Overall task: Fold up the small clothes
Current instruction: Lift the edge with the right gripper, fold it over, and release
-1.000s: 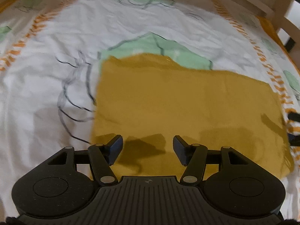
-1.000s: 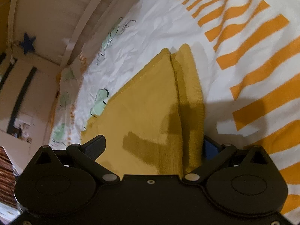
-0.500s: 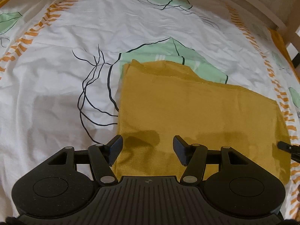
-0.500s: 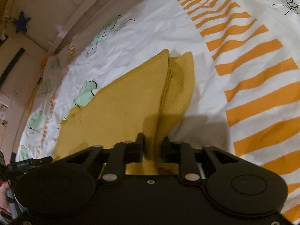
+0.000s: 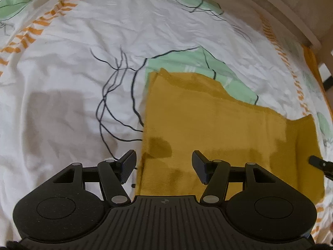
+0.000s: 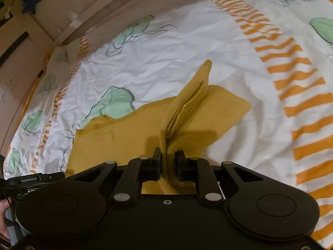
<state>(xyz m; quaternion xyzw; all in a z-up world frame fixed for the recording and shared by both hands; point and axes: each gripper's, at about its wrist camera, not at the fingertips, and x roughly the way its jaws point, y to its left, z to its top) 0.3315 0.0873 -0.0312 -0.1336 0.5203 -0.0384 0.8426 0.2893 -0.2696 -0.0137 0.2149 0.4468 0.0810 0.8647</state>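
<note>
Two fisheye views look forward along gripper fingers, low and close over a bed sheet [image 5: 62, 108]. Both share the mustard cloth [image 5: 218, 129]: the left from its near edge, the right from one side.

L gripper [image 5: 164, 166]: matte black, two round discs, ribbed centre plate w/ small cross mark, silver pivot screws, dark blue ridged pads [image 5: 128, 165] | R gripper [image 6: 168, 164]: glossy black, same discs + screws, block-shaped black pads | skin: bit of bare hand [image 6: 3, 218] at 8 o'clock, R view
</note>
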